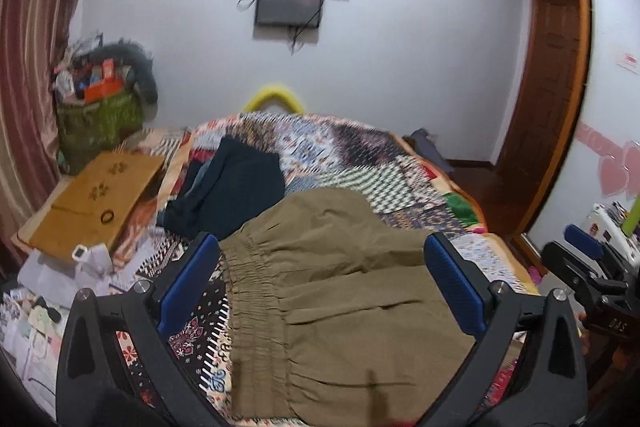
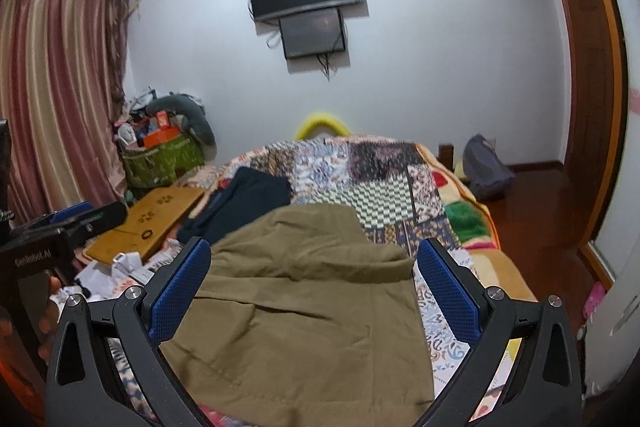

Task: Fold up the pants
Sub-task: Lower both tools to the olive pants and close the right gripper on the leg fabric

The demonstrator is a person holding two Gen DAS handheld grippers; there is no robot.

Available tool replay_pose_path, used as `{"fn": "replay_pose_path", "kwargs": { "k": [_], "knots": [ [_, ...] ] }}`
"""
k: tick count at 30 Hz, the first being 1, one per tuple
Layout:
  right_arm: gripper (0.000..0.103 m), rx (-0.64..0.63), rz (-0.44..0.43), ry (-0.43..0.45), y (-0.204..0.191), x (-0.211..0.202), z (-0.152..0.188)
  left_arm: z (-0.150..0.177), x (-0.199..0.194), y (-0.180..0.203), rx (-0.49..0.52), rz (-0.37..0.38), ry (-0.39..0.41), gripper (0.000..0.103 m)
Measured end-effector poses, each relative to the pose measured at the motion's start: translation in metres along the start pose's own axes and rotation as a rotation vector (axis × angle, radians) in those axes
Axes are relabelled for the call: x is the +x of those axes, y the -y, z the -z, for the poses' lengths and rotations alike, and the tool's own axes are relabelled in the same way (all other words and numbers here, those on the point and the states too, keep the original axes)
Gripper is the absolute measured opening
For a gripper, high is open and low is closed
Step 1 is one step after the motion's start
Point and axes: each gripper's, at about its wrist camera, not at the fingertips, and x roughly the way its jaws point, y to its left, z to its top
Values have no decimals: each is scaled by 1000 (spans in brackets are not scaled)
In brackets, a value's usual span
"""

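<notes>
Left wrist view: the left tool has its blue pads spread wide, gripping nothing, hovering over the olive pants. Those lie bunched on the patchwork quilt on the bed, elastic waistband toward the left. A dark garment sits just behind them.

Right wrist view: the right tool is spread wide too and empty, above the pants, with a wooden tray off to the left.

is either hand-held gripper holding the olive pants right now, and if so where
Nothing is held. The left hand-held gripper and right hand-held gripper both stand open above the olive pants, which lie on the patchwork bedspread.
</notes>
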Motion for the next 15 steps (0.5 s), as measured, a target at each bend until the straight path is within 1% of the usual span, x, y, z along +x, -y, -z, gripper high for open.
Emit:
{"fn": "replay_pose_path", "kwargs": {
  "k": [2, 4, 6, 8, 13, 15],
  "knots": [
    [103, -3, 17, -27, 8, 15, 4, 0, 17, -10, 1, -29, -23, 103],
    [103, -9, 30, -60, 16, 29, 10, 0, 37, -18, 25, -69, -53, 103],
    [103, -15, 44, -107, 25, 48, 15, 2, 58, -26, 59, -114, -87, 103],
    [103, -19, 49, -158, 35, 65, 22, 2, 74, -36, 79, -137, -121, 103],
    [102, -17, 47, -305, 58, 108, 37, 13, 122, -55, 108, -145, -227, 103],
    [100, -23, 50, -371, 68, 124, 43, 16, 136, -60, 107, -137, -271, 103]
  ]
}}
